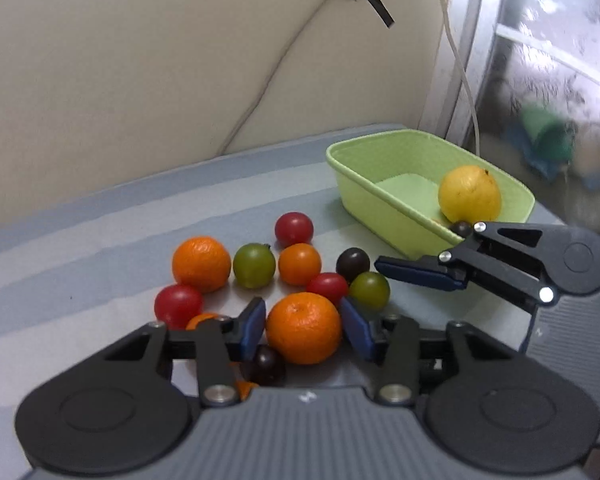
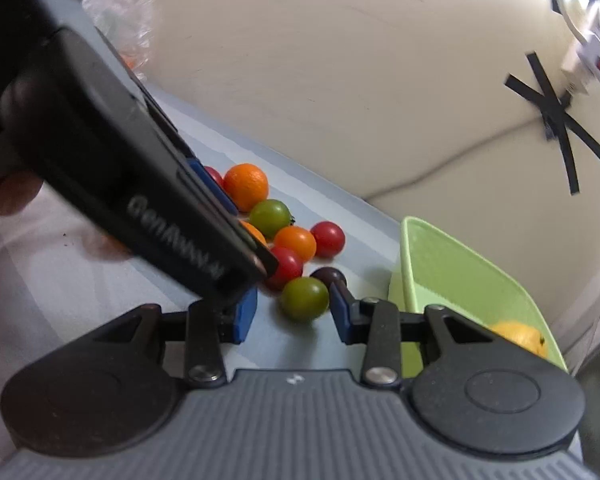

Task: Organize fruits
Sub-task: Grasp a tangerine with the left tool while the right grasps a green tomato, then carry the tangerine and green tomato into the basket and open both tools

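The left gripper [image 1: 303,326] stood around a big orange [image 1: 303,328], a blue pad at each flank. Whether the pads [image 1: 253,322] pressed the skin or only flanked it could not be told. A dark grape [image 1: 265,364] lay just under the left pad, close against the orange, and a red tomato [image 1: 177,305] sat just beside the gripper on its left.

The right gripper [image 2: 292,314] hung open over the counter [image 2: 60,264], nothing between its pads. A green tomato [image 2: 304,298] lay just ahead of it, nearer the right pad, and a dark grape [image 2: 327,275] sat just behind that tomato. In the right wrist view the left gripper's black body crossed the scene and hid part of the pile.

Further out, the loose fruit clustered on the counter: another orange [image 1: 201,263], a green tomato [image 1: 254,265], a small orange tomato [image 1: 299,263], and a red one [image 1: 294,228] at the back. To the right stood a light green basket [image 1: 380,204], near the pile but apart from it. Inside it, in the near right corner, sat a lemon [image 1: 469,194] with a small dark fruit [image 1: 461,227] touching its base. A pale wall rose behind.
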Tool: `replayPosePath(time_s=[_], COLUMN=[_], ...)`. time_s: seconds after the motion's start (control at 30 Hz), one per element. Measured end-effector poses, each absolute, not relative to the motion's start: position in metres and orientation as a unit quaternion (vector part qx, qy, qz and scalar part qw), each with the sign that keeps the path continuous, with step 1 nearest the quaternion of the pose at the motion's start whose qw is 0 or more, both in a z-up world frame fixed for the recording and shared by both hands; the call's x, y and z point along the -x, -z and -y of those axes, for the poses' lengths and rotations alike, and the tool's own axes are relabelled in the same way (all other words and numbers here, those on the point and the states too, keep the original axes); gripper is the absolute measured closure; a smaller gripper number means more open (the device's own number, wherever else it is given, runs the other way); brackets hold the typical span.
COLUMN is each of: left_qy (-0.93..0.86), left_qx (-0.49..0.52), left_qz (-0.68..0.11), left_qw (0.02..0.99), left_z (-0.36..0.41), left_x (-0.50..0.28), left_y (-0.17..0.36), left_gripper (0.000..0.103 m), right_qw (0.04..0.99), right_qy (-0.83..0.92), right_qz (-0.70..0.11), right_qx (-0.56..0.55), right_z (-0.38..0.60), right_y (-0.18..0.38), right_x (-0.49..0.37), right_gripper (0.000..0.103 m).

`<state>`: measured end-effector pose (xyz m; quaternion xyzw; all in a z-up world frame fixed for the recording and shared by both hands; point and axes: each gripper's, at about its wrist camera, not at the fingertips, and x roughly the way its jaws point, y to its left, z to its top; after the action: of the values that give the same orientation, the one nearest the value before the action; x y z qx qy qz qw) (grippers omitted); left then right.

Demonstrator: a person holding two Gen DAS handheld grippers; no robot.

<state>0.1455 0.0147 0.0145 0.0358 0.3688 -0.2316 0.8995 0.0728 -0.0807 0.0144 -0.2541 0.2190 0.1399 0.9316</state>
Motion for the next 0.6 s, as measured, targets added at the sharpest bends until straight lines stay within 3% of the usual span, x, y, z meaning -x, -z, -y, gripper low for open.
replayPosePath(time_s=[0.07, 0.1, 0.13, 0.27, 0.6], left_qy=[0.23, 0.228, 0.233, 0.237, 0.252], left_qx=[-0.047, -0.06, -0.069, -0.074, 0.015], left_qz=[-0.359, -0.35, -0.343, -0.328, -0.279], left_qw=[0.904, 0.907, 0.907, 0.912, 0.927], left_z=[-0.014, -0.01, -0.008, -0.002, -0.007], left_x=[-0.136, -0.129, -0.122, -0.103, -0.094], left_y=[-0.012, -0.012, -0.012, -0.015, -0.049], left_gripper=[0.061, 0.061, 0.061, 0.062, 0.062], right_qw=[0.929, 0.929, 0.929, 0.935, 0.966], right_qy=[-0.141, -0.133, -0.125, -0.134, -0.077], right_qz=[-0.22, -0.217, -0.212, -0.21, -0.102], right_qx=[0.261, 0.269, 0.277, 0.254, 0.226], right_z=[0.082, 0.083, 0.083, 0.091, 0.119], right_y=[-0.015, -0.014, -0.014, -0.015, -0.033], right_x=[-0.076, -0.076, -0.076, -0.063, 0.006], right_gripper=[0.064, 0.073, 0.074, 0.075, 0.076])
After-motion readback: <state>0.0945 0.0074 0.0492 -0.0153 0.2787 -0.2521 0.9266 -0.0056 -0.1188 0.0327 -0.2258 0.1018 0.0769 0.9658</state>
